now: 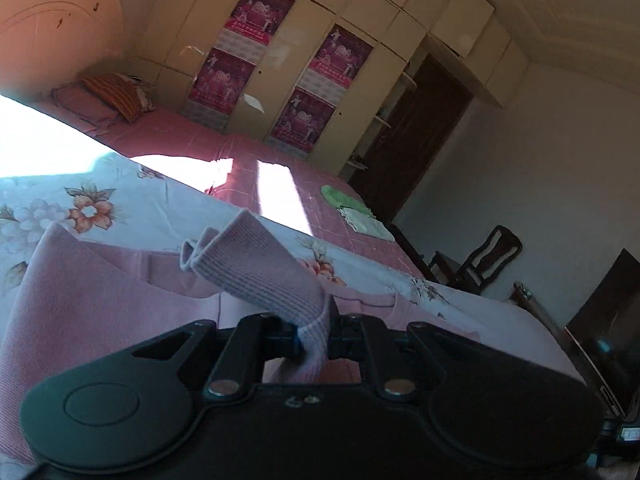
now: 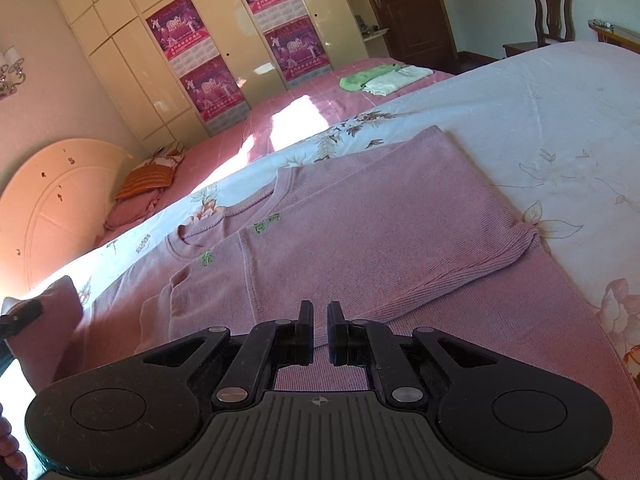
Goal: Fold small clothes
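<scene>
A pink knit sweater (image 2: 360,220) lies flat on the floral sheet (image 2: 540,120), neck toward the headboard. One sleeve is folded across its body, and that sleeve's ribbed cuff (image 2: 504,256) rests near the sweater's right edge. My left gripper (image 1: 314,336) is shut on the other ribbed cuff (image 1: 256,272) and holds it lifted above the sweater body (image 1: 100,300). The cuff end curls upward beyond the fingers. My right gripper (image 2: 320,332) hovers low over the sweater's hem area, shut, with nothing visible between its fingers.
Folded green and white clothes (image 2: 384,76) lie on the pink bedspread (image 2: 280,128) beyond the sheet. Pillows (image 2: 148,180) rest by the cream headboard (image 2: 52,208). A wardrobe with posters (image 2: 192,64) lines the wall. A dark chair (image 2: 550,12) stands past the bed's foot.
</scene>
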Demonstrator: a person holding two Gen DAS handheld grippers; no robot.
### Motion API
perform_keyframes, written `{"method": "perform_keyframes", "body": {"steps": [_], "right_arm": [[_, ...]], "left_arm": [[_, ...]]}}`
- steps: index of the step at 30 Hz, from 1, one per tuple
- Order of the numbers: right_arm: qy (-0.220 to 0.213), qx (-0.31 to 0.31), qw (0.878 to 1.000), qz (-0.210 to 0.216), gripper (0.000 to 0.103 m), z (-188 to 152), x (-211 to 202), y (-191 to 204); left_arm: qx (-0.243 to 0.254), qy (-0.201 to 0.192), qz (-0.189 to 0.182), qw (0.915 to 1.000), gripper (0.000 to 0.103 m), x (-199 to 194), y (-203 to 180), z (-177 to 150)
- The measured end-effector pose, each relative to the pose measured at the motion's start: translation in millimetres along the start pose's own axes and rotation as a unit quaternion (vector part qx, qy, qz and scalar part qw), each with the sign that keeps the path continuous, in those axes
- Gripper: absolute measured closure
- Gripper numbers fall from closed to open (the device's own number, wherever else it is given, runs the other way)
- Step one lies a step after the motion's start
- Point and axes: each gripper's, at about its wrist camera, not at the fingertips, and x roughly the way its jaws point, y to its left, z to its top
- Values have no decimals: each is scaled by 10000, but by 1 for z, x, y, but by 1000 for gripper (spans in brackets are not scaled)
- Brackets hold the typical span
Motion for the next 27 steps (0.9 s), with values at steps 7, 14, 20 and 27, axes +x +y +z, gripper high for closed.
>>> {"method": "perform_keyframes", "body": {"steps": [7, 14, 20, 27], "right_arm": [[29, 298, 9992, 250, 97, 13, -6, -20], [77, -46, 9990, 430, 15, 11, 3, -6], [350, -643, 9922, 1012, 38, 4, 31, 35], [768, -1345, 9846, 808, 59, -20, 84, 57]], "left_arm": [[889, 1158, -52, 9893, 75, 81, -55, -57], [1364, 750, -186, 9876, 21, 42, -77, -74], [1131, 267, 658, 9910, 29, -51, -20, -72], [867, 734, 2009, 9730, 44, -84, 56, -70]]}}
